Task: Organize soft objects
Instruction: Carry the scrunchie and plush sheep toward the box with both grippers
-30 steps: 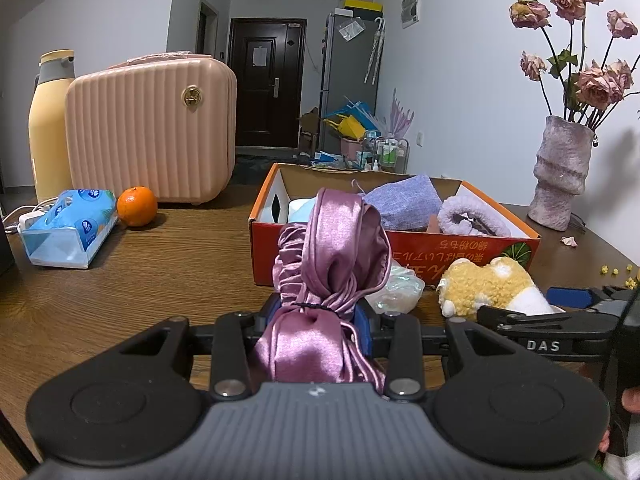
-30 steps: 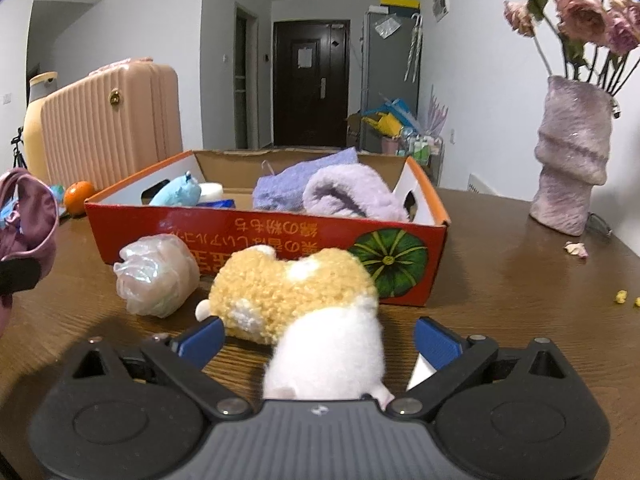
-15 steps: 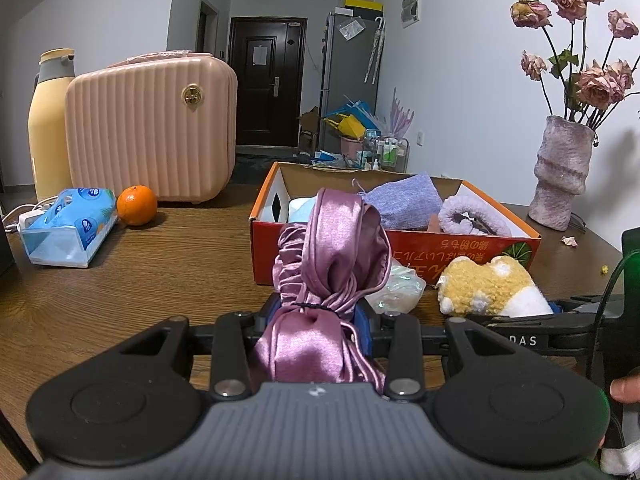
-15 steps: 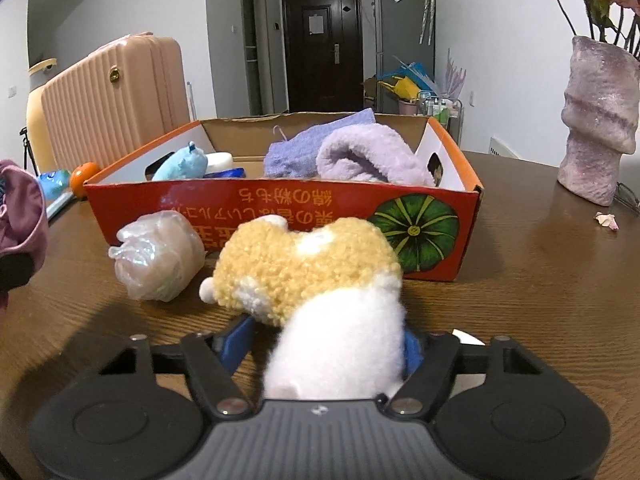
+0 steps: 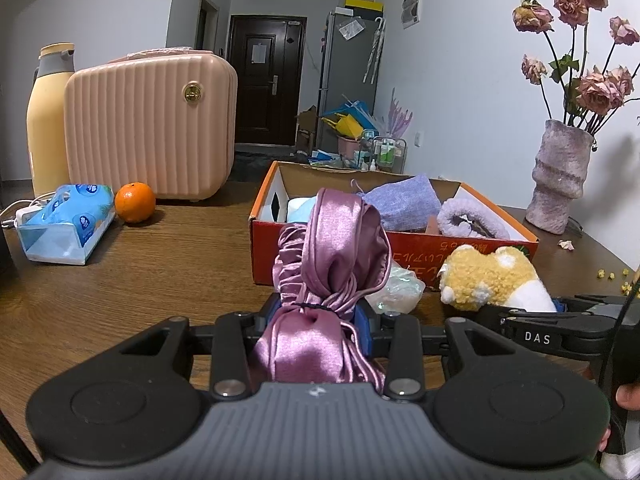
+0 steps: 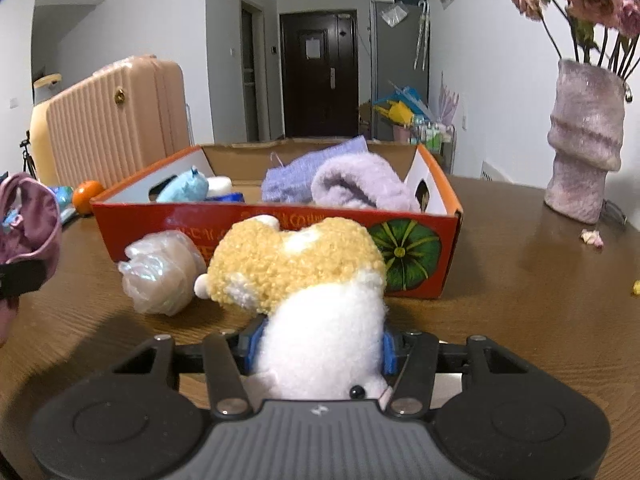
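My left gripper is shut on a pink satin cloth bundle, held in front of the orange cardboard box. The jaws of my right gripper are closing, and their blue pads press into the white end of a yellow-and-white plush toy lying before the box's front wall. A crumpled clear plastic bundle rests on the table left of the plush. Inside the box lie a fluffy lilac towel, a purple knitted cloth and a small blue plush.
On the wooden table to the left stand a pink ribbed case and a yellow bottle, with an orange and a blue tissue pack. A vase of dried roses stands at the right, petals scattered near it.
My right gripper's jaws have come in from wide apart onto the plush's white end, and the view has drawn closer to it. My left gripper and its satin bundle have stayed put.
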The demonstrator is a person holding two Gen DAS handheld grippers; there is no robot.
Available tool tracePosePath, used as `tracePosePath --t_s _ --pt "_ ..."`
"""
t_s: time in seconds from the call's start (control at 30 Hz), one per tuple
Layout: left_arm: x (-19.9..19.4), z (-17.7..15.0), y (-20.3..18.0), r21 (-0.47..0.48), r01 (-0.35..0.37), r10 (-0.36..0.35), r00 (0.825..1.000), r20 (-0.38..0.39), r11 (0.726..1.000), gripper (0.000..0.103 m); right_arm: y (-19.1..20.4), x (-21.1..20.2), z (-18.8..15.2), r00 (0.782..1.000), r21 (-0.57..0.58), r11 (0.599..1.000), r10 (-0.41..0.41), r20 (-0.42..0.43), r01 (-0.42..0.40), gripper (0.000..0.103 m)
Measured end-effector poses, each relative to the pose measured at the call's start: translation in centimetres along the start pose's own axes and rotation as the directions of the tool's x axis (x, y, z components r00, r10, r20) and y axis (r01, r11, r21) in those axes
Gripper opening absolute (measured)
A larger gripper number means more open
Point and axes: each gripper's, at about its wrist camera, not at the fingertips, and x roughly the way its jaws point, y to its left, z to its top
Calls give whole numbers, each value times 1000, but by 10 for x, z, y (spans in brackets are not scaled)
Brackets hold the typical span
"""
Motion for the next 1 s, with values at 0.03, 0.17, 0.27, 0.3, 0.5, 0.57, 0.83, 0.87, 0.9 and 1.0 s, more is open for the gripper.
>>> tracePosePath --t_s 0.03,0.17,0.27,0.3,0.5,0.57,0.83,0.87,0.9,1.0 --pt "-1 0 0 -1 2 -2 1000 2 1000 38 0 -3 0 1000 -1 1000 -2 13 2 52" --pt "-4 3 1 -2 9 -9 1000 18 1000 38 3 -14 2 998 -3 1000 5 60 -5 52" --pt "-7 7 1 -4 10 -10 999 33 1000 38 4 -21 4 996 -10 1000 5 94 -4 52" --pt "-7 8 1 -5 9 -9 999 39 1000 38 4 -23 5 995 -9 1000 8 104 -7 52" --pt "-2 19 0 -15 4 -3 998 65 1000 38 4 -30 13 987 7 1000 7 158 -8 52" --pt "-1 22 -1 -15 1 0 997 73 1000 38 6 -31 16 984 8 1000 6 180 -7 52" --pt "7 32 -6 -20 1 1 995 96 1000 38 10 -32 26 974 19 1000 1 227 -5 52" --pt "8 33 -6 -23 0 2 995 99 1000 38 10 -31 27 973 22 1000 1 232 -6 52" --pt "10 34 -6 -25 -1 4 995 101 1000 38 11 -30 29 971 26 1000 0 237 -6 52" --pt "13 39 -5 -39 -1 5 994 110 999 38 12 -28 33 968 37 999 -2 253 -7 52"
